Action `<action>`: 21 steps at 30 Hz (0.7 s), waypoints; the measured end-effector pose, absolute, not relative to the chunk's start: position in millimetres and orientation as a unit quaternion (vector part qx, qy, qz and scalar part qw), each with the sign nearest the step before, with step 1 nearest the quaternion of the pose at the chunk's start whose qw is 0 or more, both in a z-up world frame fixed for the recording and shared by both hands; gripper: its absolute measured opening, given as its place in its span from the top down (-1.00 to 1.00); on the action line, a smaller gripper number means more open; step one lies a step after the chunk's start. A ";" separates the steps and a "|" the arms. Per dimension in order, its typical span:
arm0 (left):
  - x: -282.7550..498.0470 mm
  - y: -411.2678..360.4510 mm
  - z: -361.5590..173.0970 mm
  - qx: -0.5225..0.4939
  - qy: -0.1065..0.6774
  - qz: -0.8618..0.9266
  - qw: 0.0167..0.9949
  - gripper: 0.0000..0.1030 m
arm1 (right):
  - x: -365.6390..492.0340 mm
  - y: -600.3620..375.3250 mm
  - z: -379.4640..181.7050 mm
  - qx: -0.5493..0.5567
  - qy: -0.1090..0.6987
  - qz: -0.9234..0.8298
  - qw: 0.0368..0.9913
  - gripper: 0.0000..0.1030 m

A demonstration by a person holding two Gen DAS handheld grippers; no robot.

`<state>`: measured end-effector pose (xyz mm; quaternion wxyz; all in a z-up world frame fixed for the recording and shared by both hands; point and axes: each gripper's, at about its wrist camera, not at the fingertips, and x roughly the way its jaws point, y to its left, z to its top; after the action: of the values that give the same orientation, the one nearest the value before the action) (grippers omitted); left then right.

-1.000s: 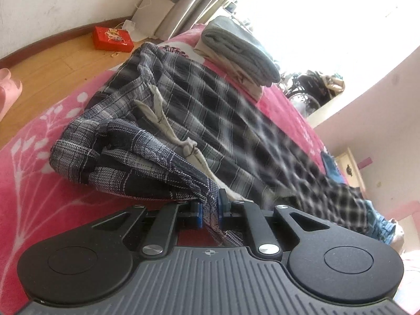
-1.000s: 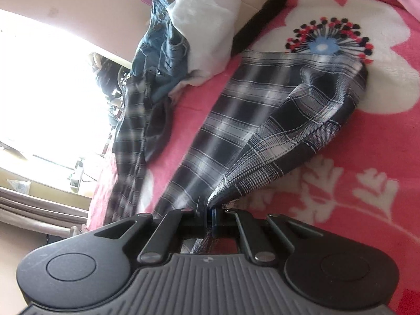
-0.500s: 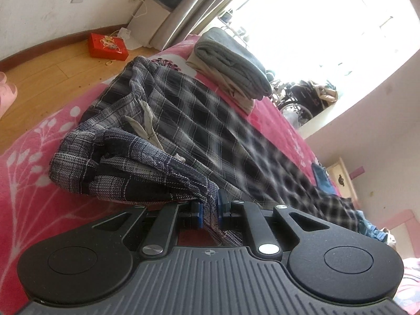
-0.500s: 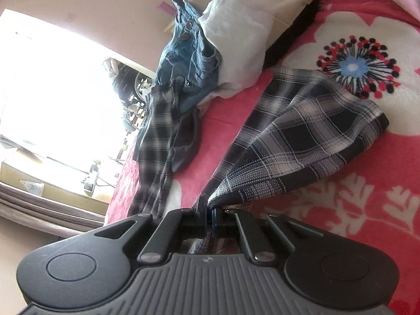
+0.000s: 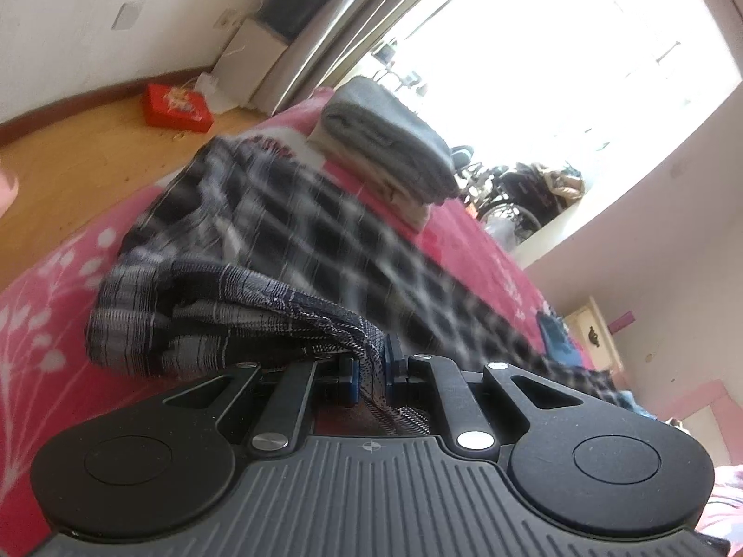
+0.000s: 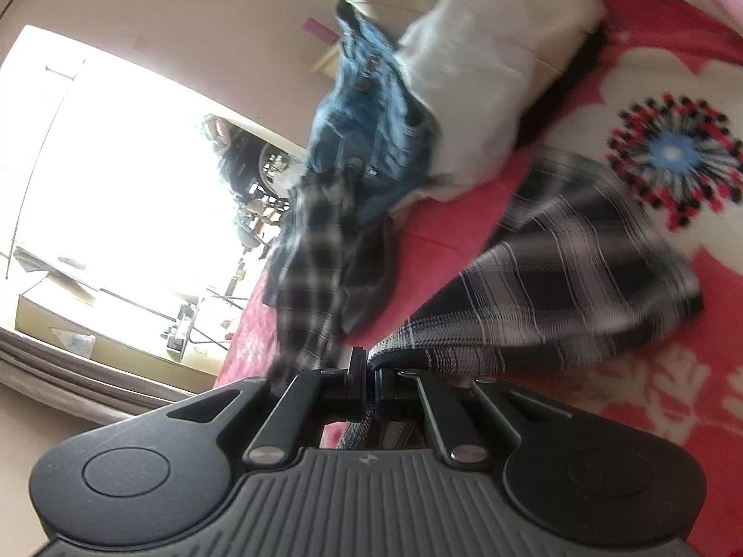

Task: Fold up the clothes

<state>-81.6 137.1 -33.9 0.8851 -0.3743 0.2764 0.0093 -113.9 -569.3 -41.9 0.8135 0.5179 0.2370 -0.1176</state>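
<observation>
A bed covered by a pink blanket (image 5: 42, 325) printed with white flowers fills both views; in the right wrist view one large white bloom with a blue, red and black centre (image 6: 673, 158) lies just beyond the cloth. A wooden floor (image 5: 69, 162) runs beside the bed, with a red box (image 5: 176, 106) on it near grey curtains (image 5: 353, 14) and a bright window. A folded grey and cream stack (image 5: 385, 148) sits on the far part of the blanket. In the right wrist view a denim garment (image 6: 367, 130) and a white garment (image 6: 483, 69) lie heaped together near the wall. The black-and-white plaid garment (image 5: 288, 232) stretches across the bed, its near end bunched in thick folds, its far length blurred. The left gripper (image 5: 371, 366) is clamped tight on a gathered edge of that plaid fabric, and the right gripper (image 6: 369, 380) is likewise pinched closed on another plaid edge, cloth fanning away from it over the blanket.
</observation>
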 end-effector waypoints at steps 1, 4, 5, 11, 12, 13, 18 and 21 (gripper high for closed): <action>-77.5 137.2 -31.6 -0.373 0.272 0.008 0.887 0.86 | -108.8 -569.1 -38.4 0.516 0.234 -0.117 0.815 0.92; -63.0 136.6 -25.9 -0.371 0.262 0.008 0.891 0.86 | -88.7 -567.5 -26.1 0.510 0.229 -0.111 0.822 0.92; -57.5 136.8 -24.7 -0.371 0.259 0.007 0.892 0.86 | -81.1 -566.8 -21.9 0.507 0.228 -0.109 0.824 0.92; -27.1 137.2 -20.3 -0.378 0.236 0.011 0.895 0.86 | -14.2 -556.9 -0.5 0.481 0.234 -0.105 0.838 0.92; -22.3 138.5 -20.8 -0.381 0.231 0.013 0.895 0.86 | -1.0 -554.4 1.7 0.477 0.237 -0.105 0.840 0.92; -17.4 139.8 -21.4 -0.384 0.225 0.015 0.895 0.86 | 12.1 -551.9 4.0 0.473 0.240 -0.105 0.841 0.92; 11.7 146.7 -28.1 -0.392 0.222 0.027 0.892 0.86 | 77.9 -539.5 15.1 0.451 0.253 -0.107 0.849 0.92; 27.8 152.9 -32.8 -0.395 0.223 0.034 0.890 0.86 | 117.4 -532.1 21.8 0.438 0.261 -0.107 0.854 0.92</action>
<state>27.8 152.9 -32.8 0.8904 -0.3952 0.2234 0.0344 117.4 -532.1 21.8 0.8536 0.4377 0.2612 -0.1074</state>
